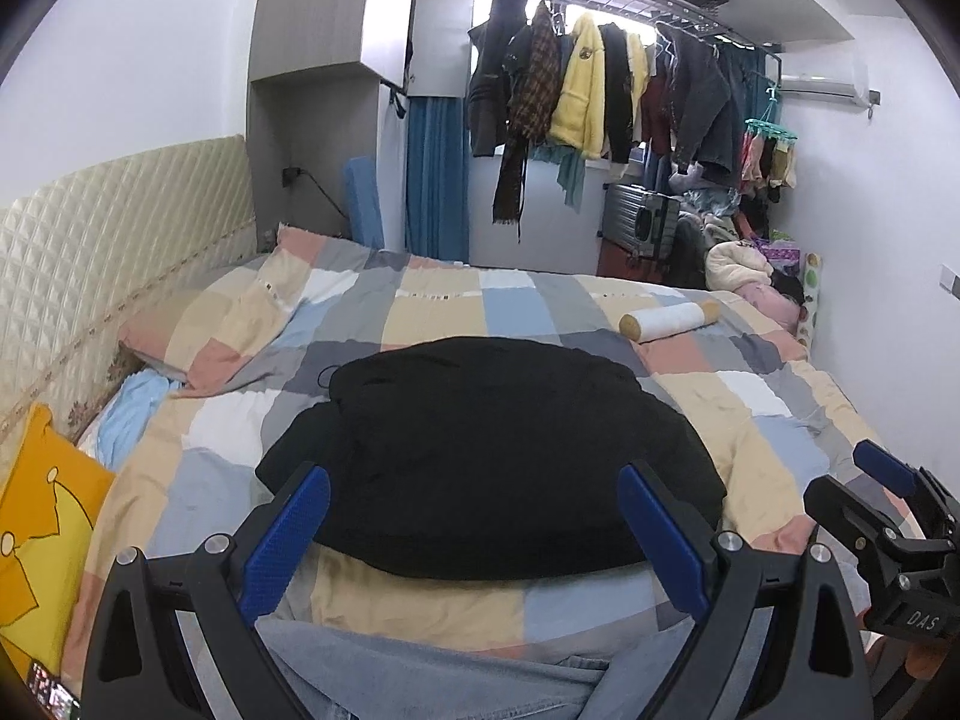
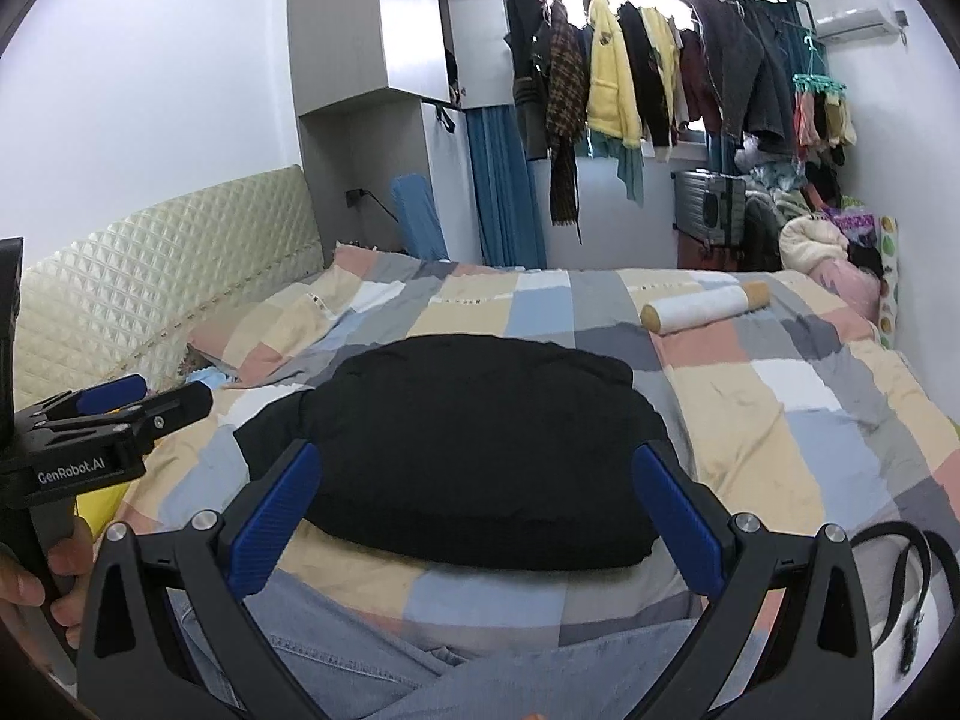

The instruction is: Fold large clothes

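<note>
While the left wrist view is looking along the bed, the left gripper (image 1: 474,531) is hovering with its blue fingers (image 1: 285,534) spread wide and holding nothing; the black garment (image 1: 492,456) is lying straight ahead of it on the patchwork bedspread (image 1: 774,420), already bunched into a compact fold, its long axis running across the fingers from side to side, near hem sitting between the fingertips but, as far as I can judge, not touched. Off to its right the right gripper (image 1: 888,516) is showing, jaws apart. Moving to the right wrist view, the right gripper (image 2: 477,516) is also standing open and empty, the black garment (image 2: 480,450) dead ahead, same crosswise lie; a loose flap is sticking out on the garment's left side, nearer the left gripper (image 2: 144,402), seen off to the left. Light blue jeans (image 2: 372,648) are lying just under both grippers, likely next. A white roll (image 2: 702,306) is resting well beyond.
</note>
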Action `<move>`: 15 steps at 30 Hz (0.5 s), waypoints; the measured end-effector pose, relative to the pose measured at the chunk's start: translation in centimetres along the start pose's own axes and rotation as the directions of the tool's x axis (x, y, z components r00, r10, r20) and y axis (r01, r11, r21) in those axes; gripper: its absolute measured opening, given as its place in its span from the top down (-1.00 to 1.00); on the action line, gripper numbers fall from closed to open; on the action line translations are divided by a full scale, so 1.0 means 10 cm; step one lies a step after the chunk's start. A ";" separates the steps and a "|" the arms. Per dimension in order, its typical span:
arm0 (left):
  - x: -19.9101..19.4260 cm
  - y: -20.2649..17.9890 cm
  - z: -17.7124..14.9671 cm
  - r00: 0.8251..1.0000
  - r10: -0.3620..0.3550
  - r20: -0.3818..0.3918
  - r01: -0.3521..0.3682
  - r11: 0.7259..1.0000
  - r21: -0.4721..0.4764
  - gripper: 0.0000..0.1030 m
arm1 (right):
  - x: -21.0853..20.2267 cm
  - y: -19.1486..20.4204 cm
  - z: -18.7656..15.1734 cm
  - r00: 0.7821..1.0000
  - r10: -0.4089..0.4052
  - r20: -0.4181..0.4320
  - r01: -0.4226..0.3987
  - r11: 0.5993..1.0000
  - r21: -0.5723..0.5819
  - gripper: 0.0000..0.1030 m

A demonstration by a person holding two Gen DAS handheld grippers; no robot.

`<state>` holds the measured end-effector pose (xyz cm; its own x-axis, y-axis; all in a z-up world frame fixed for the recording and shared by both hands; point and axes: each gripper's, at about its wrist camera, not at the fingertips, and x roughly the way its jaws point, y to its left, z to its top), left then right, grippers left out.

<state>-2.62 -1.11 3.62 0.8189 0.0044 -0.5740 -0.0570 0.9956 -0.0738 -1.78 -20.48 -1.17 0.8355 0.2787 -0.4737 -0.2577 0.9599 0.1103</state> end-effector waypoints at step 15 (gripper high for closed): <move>0.05 0.07 -0.08 0.999 0.018 -0.030 -0.019 1.000 -0.017 -0.89 | 0.04 -0.05 -0.03 0.999 -0.019 -0.028 0.020 1.000 0.017 -1.00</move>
<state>-2.67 -0.47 2.61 0.8002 0.0196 -0.5994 -0.0818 0.9937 -0.0767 -1.43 -20.81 -1.69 0.8265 0.2593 -0.4997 -0.2331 0.9656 0.1156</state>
